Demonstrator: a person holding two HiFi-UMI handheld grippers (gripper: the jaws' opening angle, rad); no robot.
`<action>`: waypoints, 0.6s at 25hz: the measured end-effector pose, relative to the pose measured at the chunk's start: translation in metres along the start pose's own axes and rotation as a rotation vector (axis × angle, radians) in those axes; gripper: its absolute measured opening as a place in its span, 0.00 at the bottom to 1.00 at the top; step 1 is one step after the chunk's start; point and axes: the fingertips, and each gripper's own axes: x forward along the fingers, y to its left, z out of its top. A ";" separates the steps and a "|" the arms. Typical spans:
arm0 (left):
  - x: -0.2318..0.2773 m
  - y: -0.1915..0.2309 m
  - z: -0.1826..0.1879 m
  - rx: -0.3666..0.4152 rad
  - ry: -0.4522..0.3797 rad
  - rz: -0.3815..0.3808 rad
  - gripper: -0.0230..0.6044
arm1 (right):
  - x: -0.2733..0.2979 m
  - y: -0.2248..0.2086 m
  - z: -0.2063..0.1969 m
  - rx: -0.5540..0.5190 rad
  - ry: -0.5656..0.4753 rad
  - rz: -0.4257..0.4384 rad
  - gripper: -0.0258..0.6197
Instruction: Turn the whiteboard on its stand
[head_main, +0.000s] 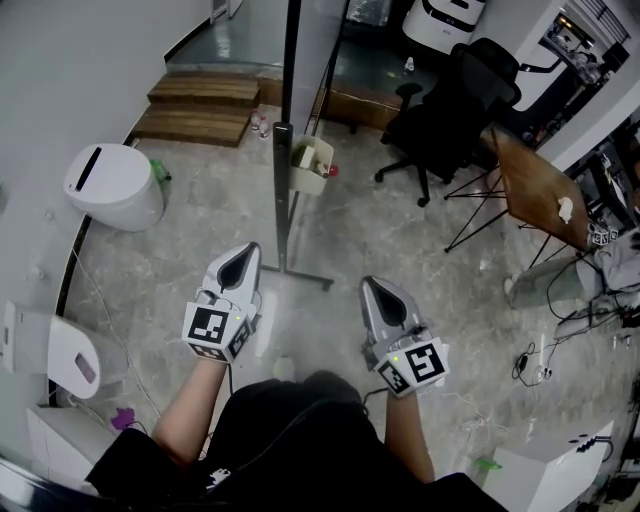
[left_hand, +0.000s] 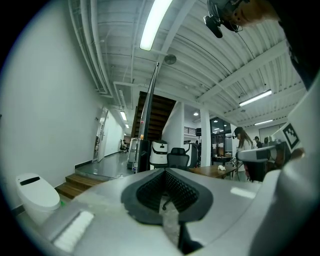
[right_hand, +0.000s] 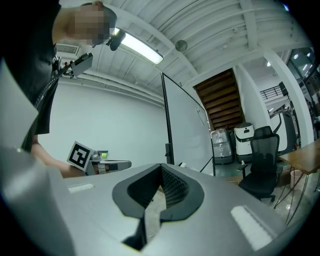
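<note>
Whiteboard (head_main: 288, 200) stands edge-on at twelve o'clock, near left gripper (head_main: 238, 265) and right gripper (head_main: 378, 290), both with jaws pressed together, holding nothing. Stiff, tall and probably light, the panel likely swings best pushed at its vertical frame edge.

Off-task clutter: white rounded pod with a dark slot (head_main: 112, 185) at left by the wall, brown wooden steps (head_main: 200, 105) beyond it, black swivel office chair (head_main: 455, 110) top right near a brown wooden table on thin black legs (head_main: 535, 190), loose black cables (head_main: 535, 362) on the floor at right.
</note>
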 end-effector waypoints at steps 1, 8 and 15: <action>0.002 -0.001 -0.002 -0.001 0.004 -0.001 0.04 | 0.001 -0.001 -0.001 0.000 0.001 0.002 0.05; 0.008 -0.011 -0.012 -0.003 0.020 0.016 0.03 | 0.006 -0.009 0.000 0.004 -0.002 0.045 0.05; 0.025 -0.019 -0.003 -0.031 -0.006 0.058 0.02 | 0.011 -0.027 0.014 -0.003 -0.013 0.113 0.05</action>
